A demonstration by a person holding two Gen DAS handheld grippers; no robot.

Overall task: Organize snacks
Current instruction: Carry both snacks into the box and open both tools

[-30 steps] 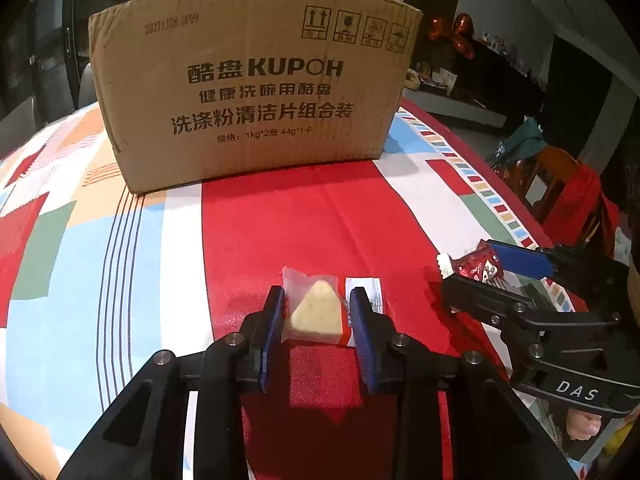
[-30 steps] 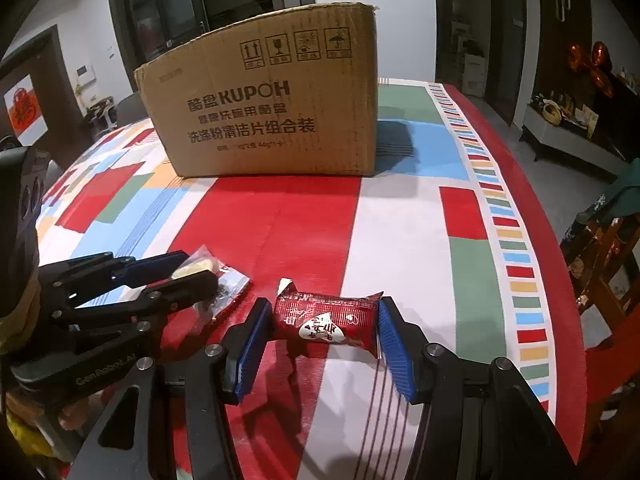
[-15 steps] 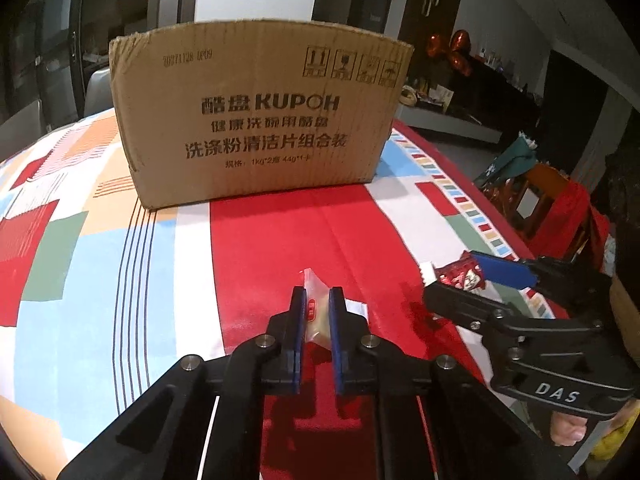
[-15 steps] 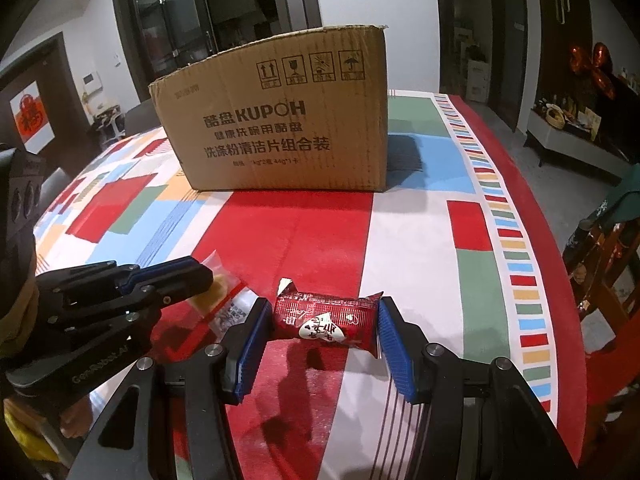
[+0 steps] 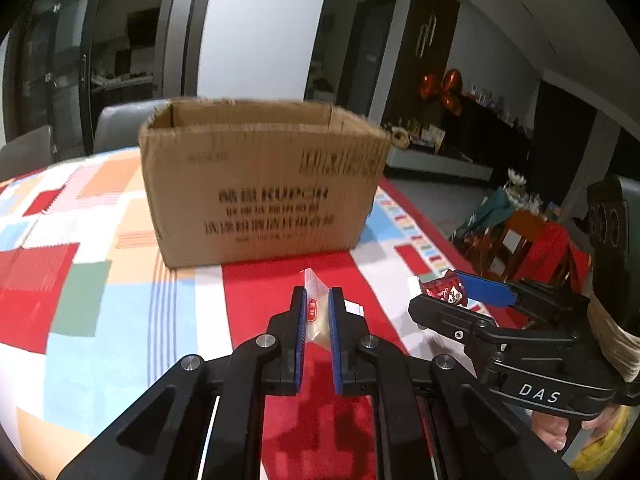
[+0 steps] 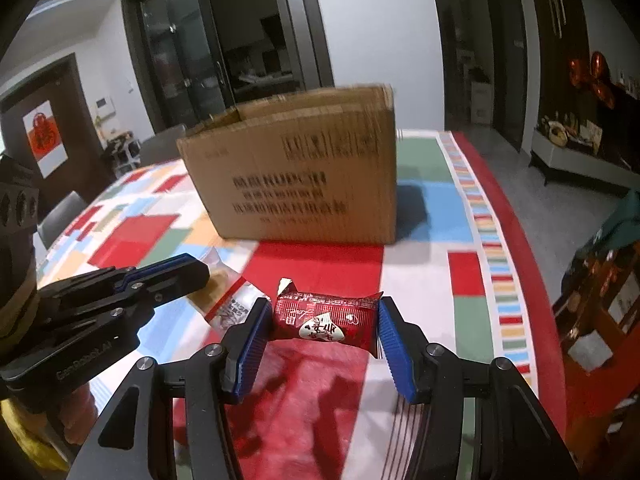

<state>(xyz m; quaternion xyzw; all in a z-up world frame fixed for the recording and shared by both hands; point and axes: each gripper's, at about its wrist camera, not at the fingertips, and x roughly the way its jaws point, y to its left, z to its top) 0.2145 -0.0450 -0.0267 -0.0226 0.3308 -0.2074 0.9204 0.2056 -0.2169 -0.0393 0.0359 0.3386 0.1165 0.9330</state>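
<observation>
Red snack packet (image 6: 326, 319) between right tool (image 6: 320, 336) pads

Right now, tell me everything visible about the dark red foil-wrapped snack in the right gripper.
The dark red foil-wrapped snack is a small pillow-shaped pack with crimped, flared ends and glossy wrapping, printed with white script and a white patch bearing dark characters. It lies lengthwise across the right gripper, pinched end to end between the two blue ribbed pads, held above the colourful patchwork tablecloth. The wrapper looks sealed and slightly crumpled. It also shows in the left wrist view. Only the pads touch it.
</observation>
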